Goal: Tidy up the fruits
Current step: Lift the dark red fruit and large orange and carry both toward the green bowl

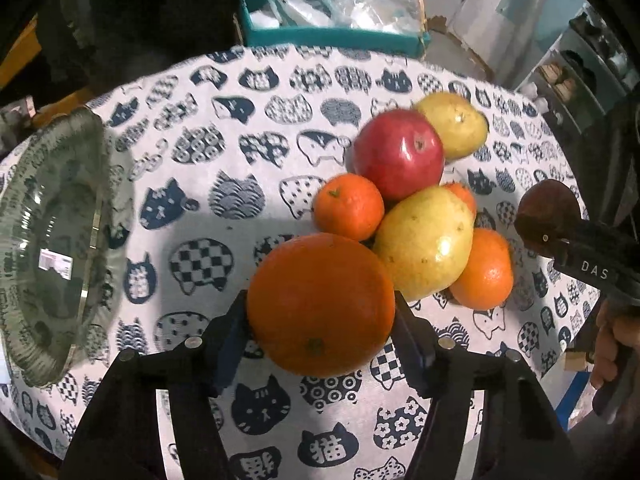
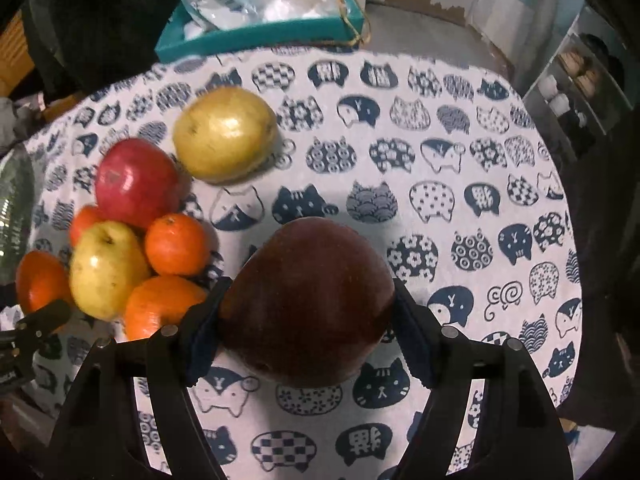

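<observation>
Fruit sits piled on the cat-print cloth (image 1: 224, 128): a red apple (image 1: 398, 152), two pears (image 1: 424, 240), and small oranges (image 1: 348, 206). At the near edge of the pile the left gripper (image 1: 320, 316) is clenched on a big orange (image 1: 320, 304), pads pressing both its sides. Right of the pile, the right gripper (image 2: 306, 312) grasps a dark apple (image 2: 306, 304). A glass plate (image 1: 52, 240) lies at the far left of the table, apart from the fruit. A teal box (image 2: 256, 36) stands beyond the table.
</observation>
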